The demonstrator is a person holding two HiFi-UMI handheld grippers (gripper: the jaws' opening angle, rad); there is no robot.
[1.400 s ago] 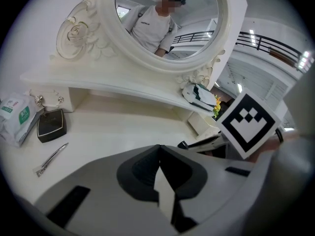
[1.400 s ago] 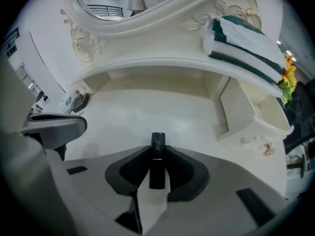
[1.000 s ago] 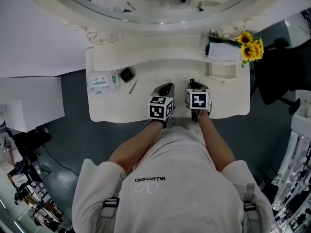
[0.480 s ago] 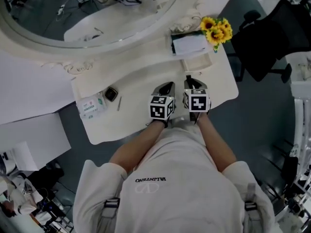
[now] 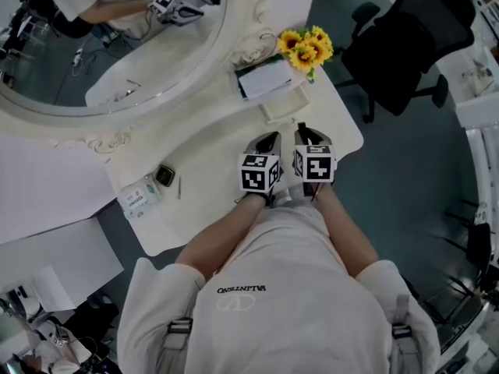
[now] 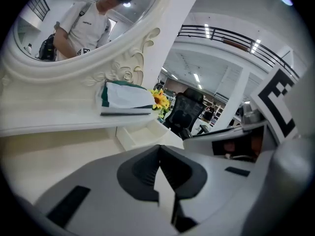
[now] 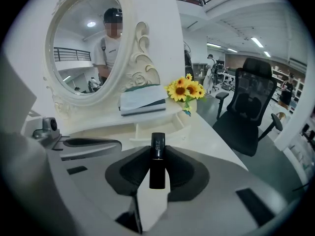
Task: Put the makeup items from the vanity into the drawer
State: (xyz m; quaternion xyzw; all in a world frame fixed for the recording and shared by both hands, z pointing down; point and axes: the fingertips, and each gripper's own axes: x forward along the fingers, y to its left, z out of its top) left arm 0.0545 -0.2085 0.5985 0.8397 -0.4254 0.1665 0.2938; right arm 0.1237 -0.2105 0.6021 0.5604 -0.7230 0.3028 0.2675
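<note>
Holding black tube (image 7: 157, 168) clamped in right gripper (image 7: 157, 154), left gripper (image 6: 158, 168) closed and empty; drawer (image 5: 284, 118) open, seemingly bare; compact (image 5: 164, 175), packet (image 5: 139, 199), thin stick (image 5: 178, 187) left on vanity (image 5: 226, 150).

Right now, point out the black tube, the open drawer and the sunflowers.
black tube (image 7: 157, 161): right gripper view, middle of its body.
drawer (image 5: 283, 107): head view, bare floor inside.
sunflowers (image 7: 186, 90): right gripper view, a yellow bloom.

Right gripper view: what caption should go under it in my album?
Right gripper clamps a small black cylindrical makeup tube, facing the open white drawer near the oval white-framed mirror.
</note>
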